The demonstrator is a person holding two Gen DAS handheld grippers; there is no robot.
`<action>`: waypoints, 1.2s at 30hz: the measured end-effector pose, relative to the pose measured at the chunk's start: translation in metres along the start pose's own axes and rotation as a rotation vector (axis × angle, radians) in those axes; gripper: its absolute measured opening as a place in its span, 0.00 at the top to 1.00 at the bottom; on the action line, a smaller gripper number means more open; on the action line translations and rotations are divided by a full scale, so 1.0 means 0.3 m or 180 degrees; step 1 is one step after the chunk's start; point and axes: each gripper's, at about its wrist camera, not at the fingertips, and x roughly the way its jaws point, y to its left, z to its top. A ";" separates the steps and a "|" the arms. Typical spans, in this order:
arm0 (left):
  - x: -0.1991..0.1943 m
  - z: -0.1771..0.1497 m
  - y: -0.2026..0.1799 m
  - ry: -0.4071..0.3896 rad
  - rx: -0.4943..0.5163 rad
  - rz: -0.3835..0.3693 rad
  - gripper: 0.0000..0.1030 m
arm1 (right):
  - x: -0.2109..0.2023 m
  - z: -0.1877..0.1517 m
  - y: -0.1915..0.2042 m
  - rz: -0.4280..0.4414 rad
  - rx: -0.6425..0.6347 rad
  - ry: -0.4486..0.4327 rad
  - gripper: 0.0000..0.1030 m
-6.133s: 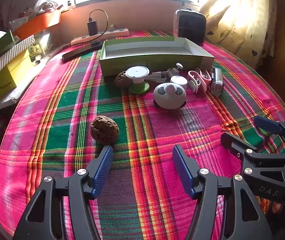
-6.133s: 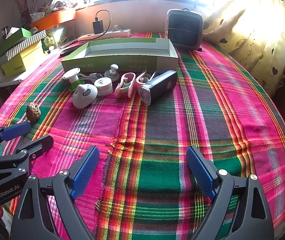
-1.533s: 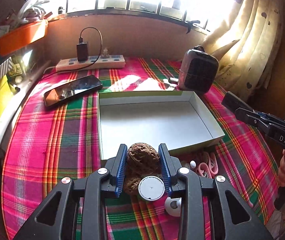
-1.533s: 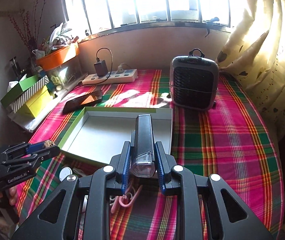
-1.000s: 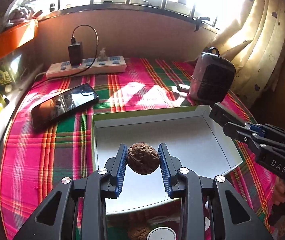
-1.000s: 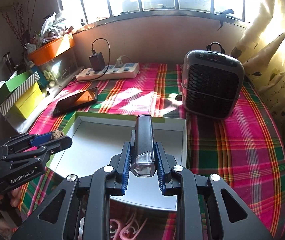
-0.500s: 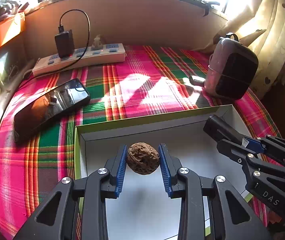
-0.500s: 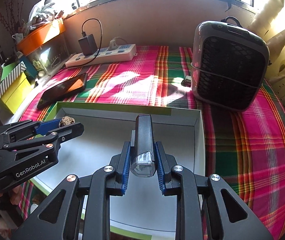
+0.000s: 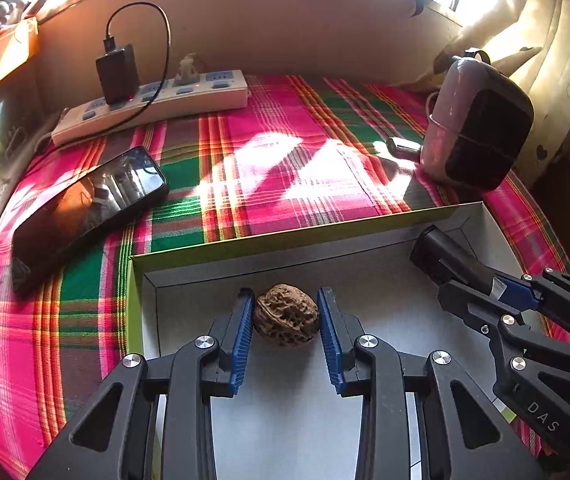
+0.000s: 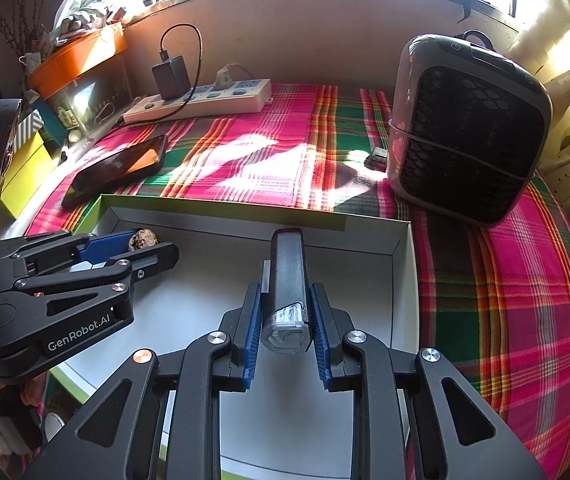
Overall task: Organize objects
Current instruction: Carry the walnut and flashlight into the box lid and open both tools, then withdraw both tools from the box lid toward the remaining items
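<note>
Both grippers now lower inside box (image 9: pixel 365 232), left gripper (image 9: pixel 286 334) fingers gripping walnut (image 9: pixel 286 316), right gripper (image 10: pixel 285 324) fingers gripping flashlight (image 10: pixel 287 280)

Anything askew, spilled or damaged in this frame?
Nothing stands out. The left gripper holds the walnut and the right gripper holds the bike light, both over the open box; nothing is spilled.
</note>
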 end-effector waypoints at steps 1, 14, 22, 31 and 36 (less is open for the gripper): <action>0.000 0.000 -0.002 0.0002 0.0015 0.0009 0.71 | 0.001 0.000 0.000 0.0000 0.0002 0.0003 0.76; 0.002 0.002 -0.007 0.0003 0.0040 0.0031 0.70 | 0.019 -0.012 -0.009 0.0025 0.0065 0.0067 0.76; 0.003 0.001 -0.011 0.0008 0.0071 0.0024 0.66 | 0.019 -0.011 -0.009 0.0016 0.0098 0.0065 0.76; -0.006 -0.007 -0.004 0.0030 0.0039 -0.0041 0.64 | -0.002 -0.016 -0.013 0.0013 0.0126 0.0021 0.61; -0.034 -0.015 -0.002 -0.0017 0.0020 -0.0021 0.60 | -0.025 -0.026 -0.021 0.0012 0.0154 -0.0014 0.60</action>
